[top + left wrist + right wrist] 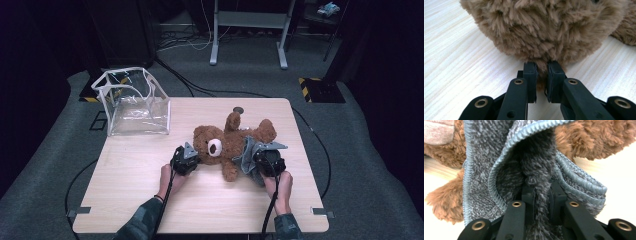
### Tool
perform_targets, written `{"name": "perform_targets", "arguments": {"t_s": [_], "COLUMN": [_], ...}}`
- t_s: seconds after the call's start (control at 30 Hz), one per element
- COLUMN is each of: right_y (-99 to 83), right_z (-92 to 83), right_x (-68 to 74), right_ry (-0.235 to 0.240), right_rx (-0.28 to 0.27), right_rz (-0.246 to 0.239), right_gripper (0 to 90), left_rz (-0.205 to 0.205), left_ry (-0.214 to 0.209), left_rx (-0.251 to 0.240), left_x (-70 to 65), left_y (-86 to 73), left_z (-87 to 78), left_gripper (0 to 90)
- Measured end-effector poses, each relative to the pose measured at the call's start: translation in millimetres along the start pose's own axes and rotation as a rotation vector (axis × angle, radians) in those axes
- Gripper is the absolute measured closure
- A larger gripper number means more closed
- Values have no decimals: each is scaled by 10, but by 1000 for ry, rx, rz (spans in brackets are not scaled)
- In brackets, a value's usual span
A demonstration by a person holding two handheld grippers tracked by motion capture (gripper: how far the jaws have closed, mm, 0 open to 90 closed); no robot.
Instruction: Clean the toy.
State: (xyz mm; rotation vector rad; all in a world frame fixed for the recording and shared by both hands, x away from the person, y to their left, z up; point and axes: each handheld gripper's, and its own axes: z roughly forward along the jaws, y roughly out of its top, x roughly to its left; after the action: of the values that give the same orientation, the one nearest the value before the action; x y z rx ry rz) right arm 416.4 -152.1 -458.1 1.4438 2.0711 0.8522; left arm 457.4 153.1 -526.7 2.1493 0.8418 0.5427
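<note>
High view: left gripper fingers pinch teddy bear fur; right gripper fingers clamp grey cloth.

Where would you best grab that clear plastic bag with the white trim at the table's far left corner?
Probably by the white-trimmed rim of the clear plastic bag, coming from above. The bag stands upright with its mouth gaping open, so the stiff edge offers a thin lip the tongs could close on, while the smooth, wide walls would likely slip or buckle.
</note>
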Motion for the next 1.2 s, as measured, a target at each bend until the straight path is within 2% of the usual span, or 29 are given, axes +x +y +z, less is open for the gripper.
{"name": "perform_targets", "arguments": {"t_s": [0.1,0.17,0.27,0.33,0.4,0.5,0.53,0.7,0.8,0.93,0.97,1.03,1.1,1.13,1.2], "right_y": [46,94,194,256,300,309,294,175,129,75,62,46,47,82,127], "right_z": [-36,-110,-250,-283,-242,-59,12,266,352,441,446,410,367,243,137], "right_x": [8,-37,-170,-279,-348,-334,-327,-416,-475,-603,-635,-712,-730,-731,-710], "right_ry": [1,-2,-57,-82,-74,-52,-60,-36,-60,-139,-152,-162,-163,-149,-123], "right_rx": [1,-33,-84,-102,-93,-29,-5,36,71,154,172,172,160,116,70], "right_rz": [-10,-15,11,40,57,48,42,86,87,79,96,109,114,123,125], "right_gripper": [785,785,785,785,785,786,787,789,789,789,788,787,787,787,787], "left_rz": [0,0,0,0,1,0,1,1,2,1,0,1,0,1,0], "left_ry": [1,1,1,1,2,1,2,1,1,1,1,0,0,1,1], "left_rx": [-2,0,0,0,0,0,-1,0,-2,-2,-2,0,0,-2,-2], "left_x": [1,0,-1,-1,-1,-1,-3,-2,-2,-2,-2,-1,-1,-1,-2], "left_y": [-1,0,0,0,0,0,0,0,0,0,0,0,0,0,0], "left_z": [2,0,0,0,0,0,1,1,2,2,2,1,1,2,3], "left_gripper": [801,802,802,802,801,802,802,802,802,802,801,802,802,802,802]}}
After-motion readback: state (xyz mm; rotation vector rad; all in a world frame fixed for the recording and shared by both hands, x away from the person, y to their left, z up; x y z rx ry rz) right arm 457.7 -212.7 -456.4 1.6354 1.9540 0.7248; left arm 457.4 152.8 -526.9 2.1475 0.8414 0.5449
